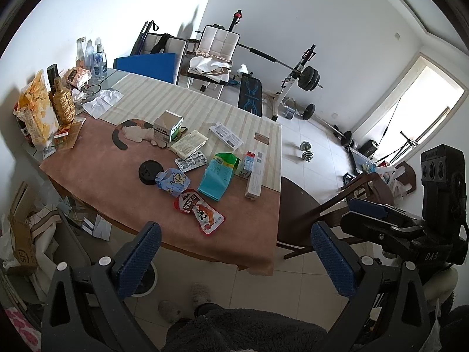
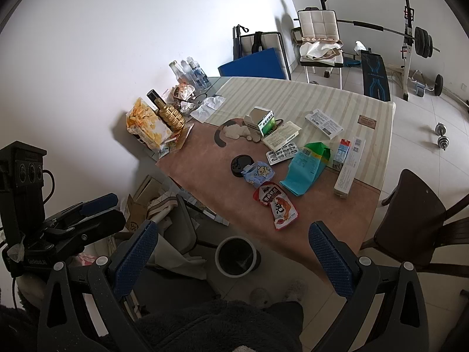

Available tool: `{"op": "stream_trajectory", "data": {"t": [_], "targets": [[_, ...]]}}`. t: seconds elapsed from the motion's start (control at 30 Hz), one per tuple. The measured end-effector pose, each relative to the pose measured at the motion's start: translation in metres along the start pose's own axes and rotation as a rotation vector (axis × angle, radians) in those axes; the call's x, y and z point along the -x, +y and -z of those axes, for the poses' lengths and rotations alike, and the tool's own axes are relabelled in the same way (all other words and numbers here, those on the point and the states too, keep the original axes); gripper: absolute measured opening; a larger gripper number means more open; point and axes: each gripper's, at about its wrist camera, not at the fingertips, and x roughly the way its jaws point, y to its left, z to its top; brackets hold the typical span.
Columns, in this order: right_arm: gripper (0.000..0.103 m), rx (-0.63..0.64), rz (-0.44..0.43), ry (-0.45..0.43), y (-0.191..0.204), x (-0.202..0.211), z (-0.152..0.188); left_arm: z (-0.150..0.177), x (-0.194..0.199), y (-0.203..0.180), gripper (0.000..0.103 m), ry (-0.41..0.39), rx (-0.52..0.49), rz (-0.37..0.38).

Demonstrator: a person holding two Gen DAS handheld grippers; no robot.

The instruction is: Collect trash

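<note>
Both grippers were held back from the table (image 1: 88,176), above the floor at its near edge, neither touching anything. Left gripper (image 1: 234,252): jaws spread wide, nothing between the blue pads. Right gripper (image 2: 234,252): likewise spread wide and empty. Trash lay loose on the table's near half. Closest to the near edge was a red-and-white snack wrapper (image 1: 200,211), with a pale blue cartoon-printed wrapper (image 1: 173,180) just beyond it, touching a black round lid (image 1: 148,173). Beside these lay a teal-and-green pouch (image 1: 218,176) flat on the cloth, an empty blister pack (image 1: 192,160) near its upper left, a long white carton (image 1: 255,176) to the right with a small blue-and-white carton (image 1: 247,162) against it. Farther back: a green-and-white medicine box (image 1: 168,126), a flat cream box (image 1: 189,143), and a white leaflet packet (image 1: 225,136). A round bin (image 2: 237,256) with a dark interior stood on the floor below the table's near edge, seen in the right wrist view.
</note>
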Motion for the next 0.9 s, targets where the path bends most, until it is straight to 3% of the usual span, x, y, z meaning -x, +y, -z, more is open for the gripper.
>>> {"op": "stream_trajectory", "data": {"t": [0.47,0.5,0.7,0.9], "targets": [[0.103,-0.003,0.001,0.001,0.017,-0.005,-0.003,0.001,-0.005,0.001,0.103,0.001,-0.004,-0.004],[0.103,-0.015,0.007,-0.002,0.018,-0.006,-0.003,0.001,-0.007,0.003,0.103,-0.001,-0.005,-0.024],[0.103,-0.138,0.116,-0.009,-0.004,-0.027,-0.009,-0.008,-0.060,0.028,0.103,-0.005,-0.034,-0.338],[0.103,-0.290,0.282,0.063,-0.080,-0.100,-0.020,-0.012,-0.153,0.084,0.103,0.137,0.112,-0.421]]}}
